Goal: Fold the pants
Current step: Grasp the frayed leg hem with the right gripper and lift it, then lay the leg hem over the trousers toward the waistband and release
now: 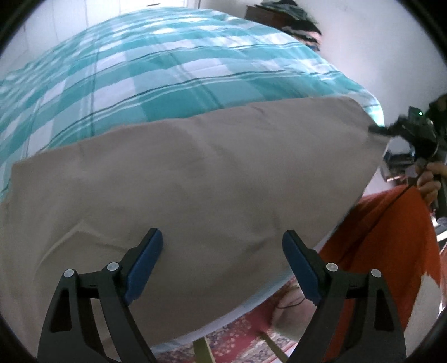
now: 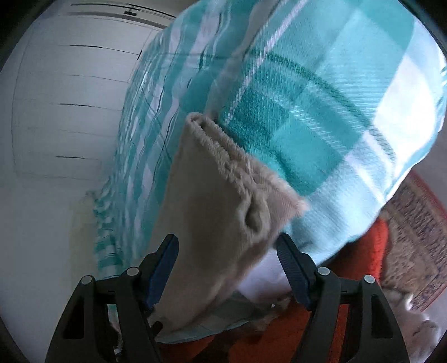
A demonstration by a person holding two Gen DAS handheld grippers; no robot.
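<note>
A teal-and-white checked bedspread (image 1: pixel 173 69) covered the bed beyond both grippers, and the beige pants (image 1: pixel 195 178) lay flat on it, spread wide just ahead of the left gripper (image 1: pixel 222 245). That gripper's blue-padded jaws stood well apart above the cloth, with nothing between them. To its right, past the bed's edge, hung orange-red fabric (image 1: pixel 391 245) worn by the person, above a patterned red rug (image 1: pixel 237 335). The right gripper (image 1: pixel 375 129) showed there only as a dark blurred shape at the pants' far right end, a hand (image 1: pixel 428 183) on its handle. In its own view the right gripper (image 2: pixel 227 262) had its jaws apart, with the pants' fuzzy, hemmed end (image 2: pixel 223 201) lying between them; the left pad sat close against the fabric, though whether it touched was hard to tell, and the right pad stood clear. A pale panelled wall (image 2: pixel 64 97) rose to the left. Dark clutter (image 1: pixel 290 16) beyond the bed was too blurred to identify.
</note>
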